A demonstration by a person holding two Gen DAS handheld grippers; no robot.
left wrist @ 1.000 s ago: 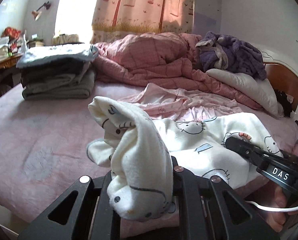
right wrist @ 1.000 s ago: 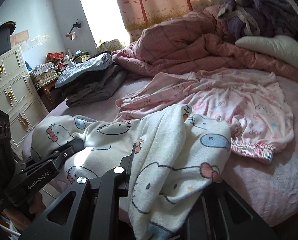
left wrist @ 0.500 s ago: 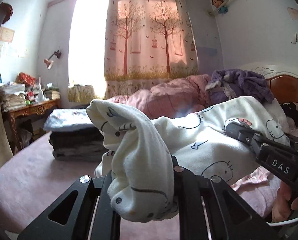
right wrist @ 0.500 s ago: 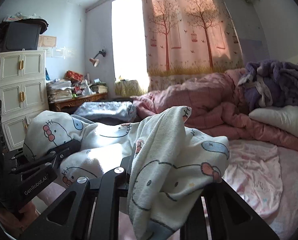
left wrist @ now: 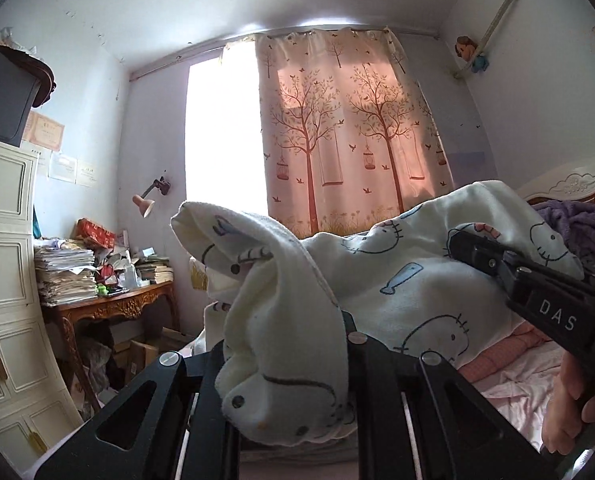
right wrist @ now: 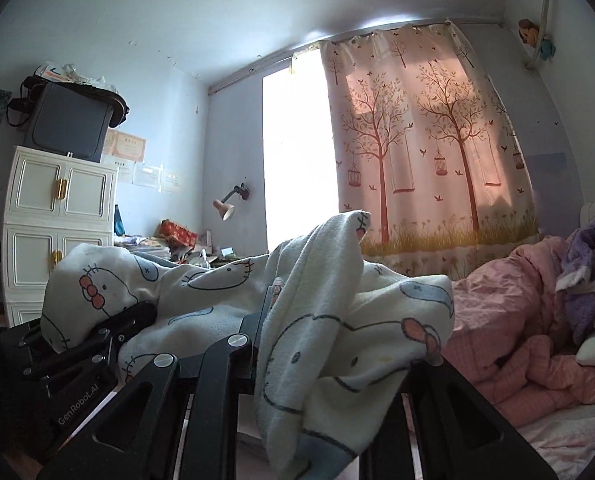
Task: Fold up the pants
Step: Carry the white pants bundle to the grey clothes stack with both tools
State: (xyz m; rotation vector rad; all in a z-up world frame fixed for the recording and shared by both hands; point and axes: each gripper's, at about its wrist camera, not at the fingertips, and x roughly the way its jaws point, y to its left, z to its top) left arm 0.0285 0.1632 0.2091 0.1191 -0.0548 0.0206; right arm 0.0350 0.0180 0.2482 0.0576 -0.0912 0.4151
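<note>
The pants (left wrist: pixel 397 292), white fleece with cat faces and whales, hang in the air between the two grippers, above the bed (left wrist: pixel 509 380) and in front of the tree-print curtain (left wrist: pixel 337 128). The left gripper (left wrist: pixel 285 360) has its fingers pinched tight on one bunched edge, the cloth spilling over them toward the camera. The right gripper (right wrist: pixel 297 344) is clamped on the other edge, a fold draping down over its fingers; in the left view it shows as a black body (left wrist: pixel 537 292) reaching into the cloth, to the right of the curtain. Left of the curtain stand a wall lamp (right wrist: pixel 227 204), a cluttered desk (left wrist: pixel 109 304) and a white cabinet (right wrist: pixel 57 216). Below the curtain's right side lies a pink quilt (right wrist: pixel 517 320)
</note>
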